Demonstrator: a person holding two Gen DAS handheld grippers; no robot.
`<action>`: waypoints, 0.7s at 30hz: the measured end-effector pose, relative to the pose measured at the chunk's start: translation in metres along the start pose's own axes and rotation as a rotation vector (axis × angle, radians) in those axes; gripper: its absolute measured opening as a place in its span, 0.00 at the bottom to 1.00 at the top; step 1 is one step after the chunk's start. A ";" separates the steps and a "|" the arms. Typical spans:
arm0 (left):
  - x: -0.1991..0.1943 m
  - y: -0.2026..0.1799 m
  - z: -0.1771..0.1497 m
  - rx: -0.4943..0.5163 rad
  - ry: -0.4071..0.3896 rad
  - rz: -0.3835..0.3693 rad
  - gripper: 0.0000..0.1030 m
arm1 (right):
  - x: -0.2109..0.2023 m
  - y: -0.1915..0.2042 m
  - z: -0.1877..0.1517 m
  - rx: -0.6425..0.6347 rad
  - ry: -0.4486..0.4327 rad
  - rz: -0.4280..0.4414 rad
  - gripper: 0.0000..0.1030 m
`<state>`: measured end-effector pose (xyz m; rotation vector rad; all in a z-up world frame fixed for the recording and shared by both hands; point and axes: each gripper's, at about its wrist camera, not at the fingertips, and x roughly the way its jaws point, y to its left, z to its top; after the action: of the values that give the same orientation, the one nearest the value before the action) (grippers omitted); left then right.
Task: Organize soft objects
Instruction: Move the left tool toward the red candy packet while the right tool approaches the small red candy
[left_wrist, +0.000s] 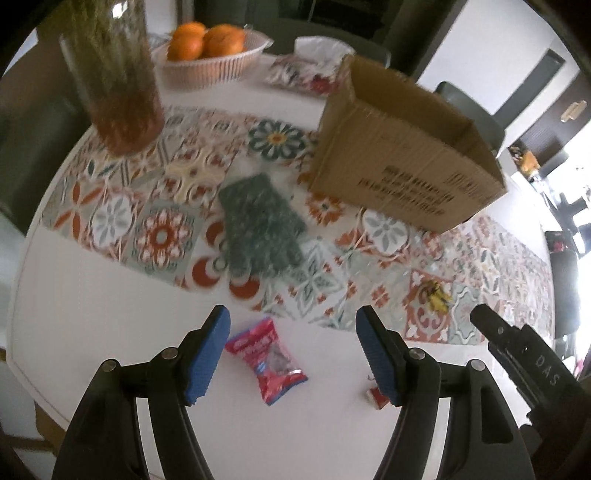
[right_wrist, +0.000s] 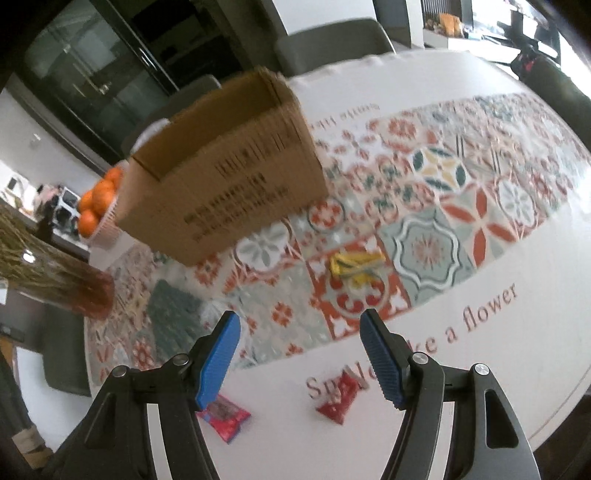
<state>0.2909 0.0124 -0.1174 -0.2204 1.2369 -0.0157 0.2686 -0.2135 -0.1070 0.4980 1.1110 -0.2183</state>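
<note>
A green knitted cloth lies flat on the patterned table runner, left of an open cardboard box. It shows in the right wrist view too, beside the box. My left gripper is open and empty above the white table, a pink snack packet between its fingers' line of sight. My right gripper is open and empty, above a red packet. A yellow wrapper lies on the runner ahead of it.
A glass vase with dried stems stands far left. A basket of oranges and a plastic bag sit at the back. The right gripper's finger shows at right. Chairs ring the table.
</note>
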 end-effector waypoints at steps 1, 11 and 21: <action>0.003 0.001 -0.003 -0.008 0.009 0.011 0.68 | 0.003 -0.002 -0.002 -0.001 0.010 -0.005 0.66; 0.027 0.006 -0.026 -0.055 0.081 0.103 0.74 | 0.035 -0.029 -0.031 0.083 0.169 -0.019 0.66; 0.063 0.013 -0.036 -0.120 0.197 0.105 0.75 | 0.061 -0.041 -0.056 0.148 0.267 -0.027 0.66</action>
<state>0.2763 0.0116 -0.1898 -0.2625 1.4461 0.1309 0.2337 -0.2175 -0.1926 0.6583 1.3690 -0.2640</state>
